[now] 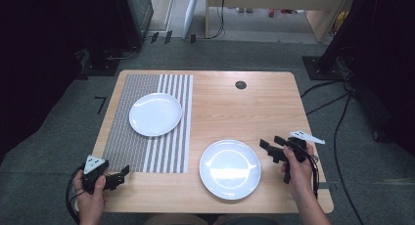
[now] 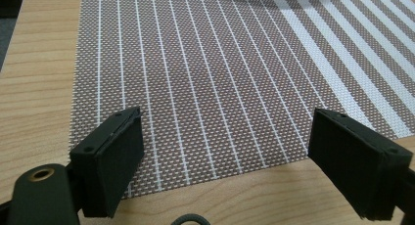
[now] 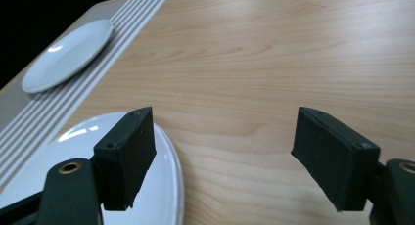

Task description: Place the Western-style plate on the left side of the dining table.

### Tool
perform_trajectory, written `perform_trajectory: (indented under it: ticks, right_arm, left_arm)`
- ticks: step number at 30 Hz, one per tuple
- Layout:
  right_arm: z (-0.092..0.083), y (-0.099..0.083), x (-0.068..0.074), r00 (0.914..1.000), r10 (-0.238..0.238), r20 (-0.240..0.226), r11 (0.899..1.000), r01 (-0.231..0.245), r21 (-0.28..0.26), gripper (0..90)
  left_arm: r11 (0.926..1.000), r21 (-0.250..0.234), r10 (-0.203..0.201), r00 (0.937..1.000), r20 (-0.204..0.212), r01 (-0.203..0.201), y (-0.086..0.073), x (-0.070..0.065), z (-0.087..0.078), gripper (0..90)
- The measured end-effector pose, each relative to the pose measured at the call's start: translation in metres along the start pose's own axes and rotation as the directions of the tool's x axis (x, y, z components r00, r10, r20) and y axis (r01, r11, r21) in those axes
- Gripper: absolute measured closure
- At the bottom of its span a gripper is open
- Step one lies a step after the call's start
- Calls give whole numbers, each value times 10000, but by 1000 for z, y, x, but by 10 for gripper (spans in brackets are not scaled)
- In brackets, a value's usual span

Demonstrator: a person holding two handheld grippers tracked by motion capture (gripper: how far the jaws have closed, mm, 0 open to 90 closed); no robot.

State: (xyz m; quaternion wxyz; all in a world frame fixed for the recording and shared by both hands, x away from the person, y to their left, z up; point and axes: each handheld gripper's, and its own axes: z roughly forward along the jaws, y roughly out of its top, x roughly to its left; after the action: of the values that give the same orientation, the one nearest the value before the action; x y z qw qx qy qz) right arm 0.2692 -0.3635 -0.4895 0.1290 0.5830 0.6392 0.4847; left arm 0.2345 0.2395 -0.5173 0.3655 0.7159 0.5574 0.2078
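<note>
Your left gripper (image 1: 121,174) sits at the near left table (image 1: 235,107) corner, jaws wide apart, empty, over the mat's (image 1: 166,151) near edge. Your right gripper (image 1: 268,146) hangs just right of the near plate (image 1: 230,169), jaws wide apart, nothing between; its left jaw overlaps that plate's rim in the right gripper view. Far plate (image 1: 155,114) rests on the mat, well apart from the near one. Near plate sits on bare wood.
</note>
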Motion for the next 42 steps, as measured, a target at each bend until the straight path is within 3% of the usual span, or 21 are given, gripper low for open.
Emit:
perform_trajectory:
  ticks: [8,11,21,31,42]
  right_arm:
    - [-19,-14,-21,9977,80,670,10000,-82,23,234]
    - [-27,-16,-27,9961,128,870,9999,-122,-71,232]
    - [-49,-18,-44,9880,210,1532,9993,-162,-325,232]
    - [-70,-31,-69,9724,364,2305,9993,-331,-181,227]
    - [-88,-44,-87,9582,384,2836,9992,-403,7,218]
  left_arm:
    - [9995,144,295,9992,-264,-292,0,-4,1,133]
    - [9961,387,813,9941,-715,-787,1,-10,4,134]
    - [9959,402,840,9940,-701,-813,0,-10,4,132]
    - [9957,404,860,9940,-682,-834,0,-10,4,132]
    - [9957,405,861,9939,-683,-835,0,-10,4,132]
